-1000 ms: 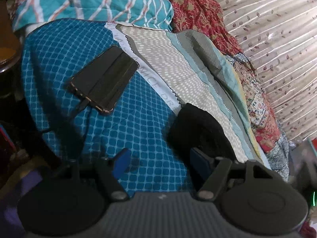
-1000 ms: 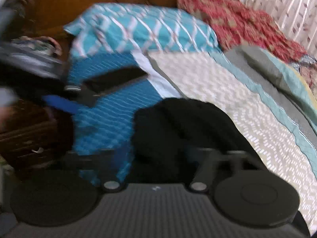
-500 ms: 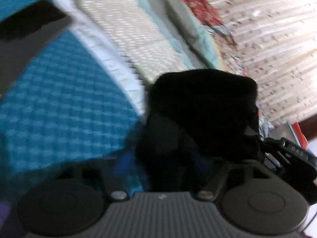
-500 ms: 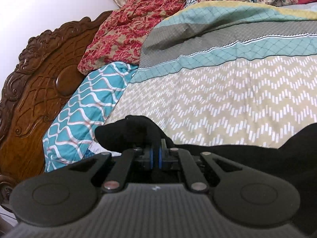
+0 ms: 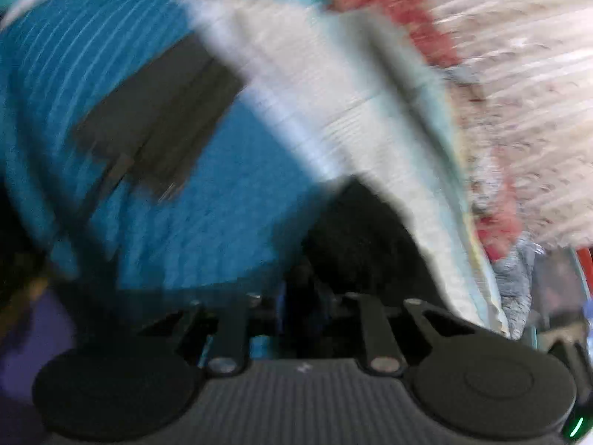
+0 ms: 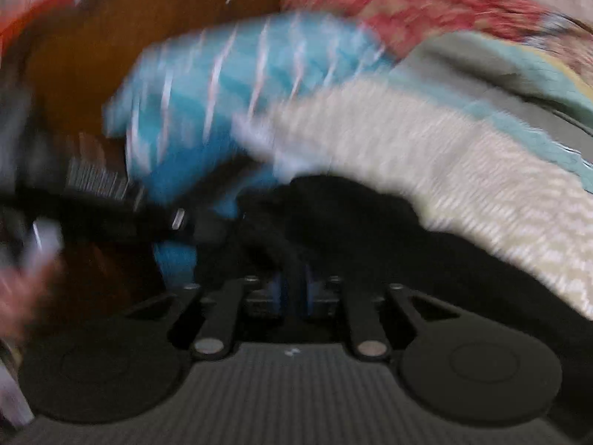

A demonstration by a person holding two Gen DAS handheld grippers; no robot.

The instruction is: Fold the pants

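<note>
Left wrist view, heavily motion-blurred: the left claw (image 5: pixel 302 306) has its blue-padded fingers drawn close together with dark cloth between them, judged to be gripping an edge of the black fabric pants (image 5: pixel 355 237). The pants lie bunched just ahead of the fingers, on the blue checked bedspread (image 5: pixel 229 200) where it meets the beige zigzag-patterned quilt (image 5: pixel 333 111). A flat dark rectangular case (image 5: pixel 155 126) rests on the bedspread, well apart from the pants, up and to the left

Right wrist view, also blurred: the right claw (image 6: pixel 292 291) is narrowed on a dark fold of the pants (image 6: pixel 370 230), which spread forward and rightward over the quilt (image 6: pixel 463 185). The turquoise wave-patterned pillow (image 6: pixel 237 85) and the brown wooden headboard (image 6: pixel 111 37) sit beyond. The left claw's body shows at the left edge

Judgement: the step in hand is carrying a gripped edge, both claws engaged, to lay out or fold the garment. The next move calls for drawing the cloth taut between the two claws, lowering it flat on the bed and keeping clear of the case
</note>
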